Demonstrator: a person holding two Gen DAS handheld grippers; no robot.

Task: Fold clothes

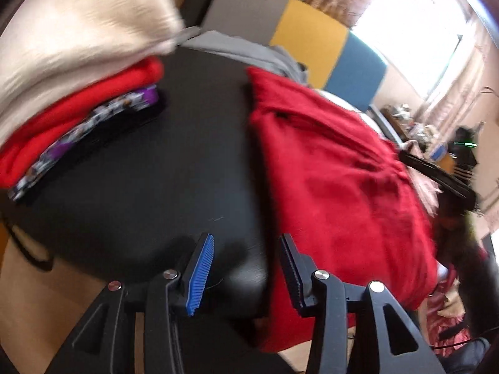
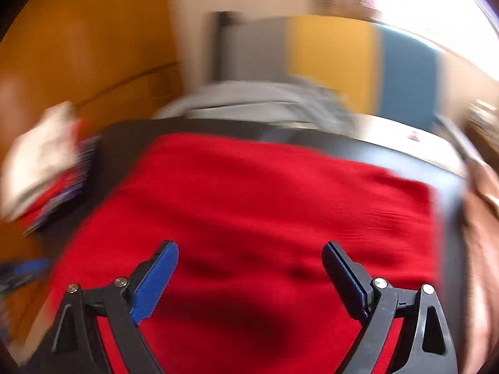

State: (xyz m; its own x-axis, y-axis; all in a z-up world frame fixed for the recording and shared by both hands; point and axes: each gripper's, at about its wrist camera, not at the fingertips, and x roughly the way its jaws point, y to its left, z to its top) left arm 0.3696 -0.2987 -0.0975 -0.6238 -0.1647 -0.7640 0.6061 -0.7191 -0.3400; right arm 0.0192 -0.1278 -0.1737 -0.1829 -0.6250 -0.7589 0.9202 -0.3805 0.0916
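Red garment (image 2: 249,205) flat, lightly creased

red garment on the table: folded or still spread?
Spread. The red garment lies as one broad sheet over the black table, its near edge hanging off; both grippers are open and empty.

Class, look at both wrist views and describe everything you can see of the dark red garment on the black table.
The dark red garment is a soft, knit-looking cloth spread mostly flat on the black table, with shallow wrinkles. In the left wrist view its near edge hangs over the table's front. It lies apart from the folded stack, and a grey garment sits behind it. Both grippers are open and neither grips it; the right gripper hovers over it.
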